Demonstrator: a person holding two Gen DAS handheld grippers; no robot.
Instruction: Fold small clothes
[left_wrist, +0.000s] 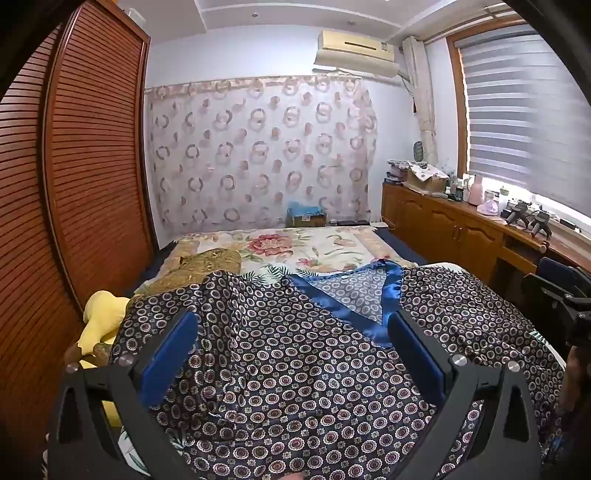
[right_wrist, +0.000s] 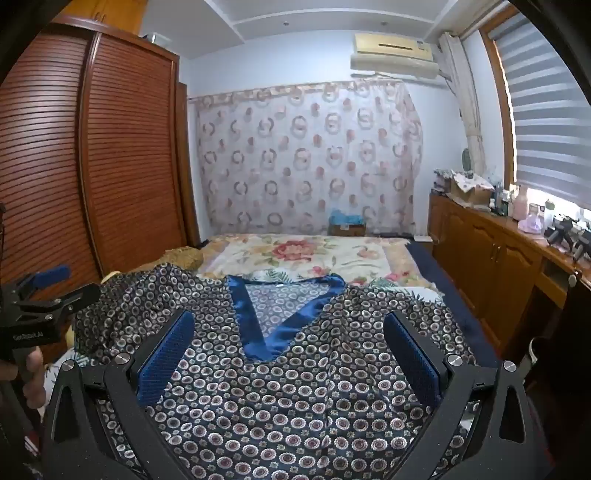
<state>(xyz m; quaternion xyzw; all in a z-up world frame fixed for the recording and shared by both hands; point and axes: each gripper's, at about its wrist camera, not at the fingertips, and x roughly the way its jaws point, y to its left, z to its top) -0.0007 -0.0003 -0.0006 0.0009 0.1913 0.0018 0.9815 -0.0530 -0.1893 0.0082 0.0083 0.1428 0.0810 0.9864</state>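
A dark top (left_wrist: 277, 369) printed with small rings and trimmed with a blue satin V-neck (left_wrist: 391, 291) lies spread front-up on the bed. My left gripper (left_wrist: 291, 321) hovers open over its left half, blue pads wide apart with only flat cloth between them. In the right wrist view the same top (right_wrist: 277, 398) fills the foreground, its V-neck (right_wrist: 240, 306) straight ahead. My right gripper (right_wrist: 288, 321) is open above the chest area and grips nothing. The left gripper (right_wrist: 66, 284), held in a hand, shows at the left edge near the top's left sleeve.
The bed carries a floral cover (left_wrist: 295, 251). A yellow plush toy (left_wrist: 103, 321) and a gold-brown cloth (left_wrist: 207, 262) lie at its left side. A slatted wooden wardrobe (left_wrist: 92, 166) stands to the left, and a low cabinet (left_wrist: 443, 221) with clutter runs under the window on the right.
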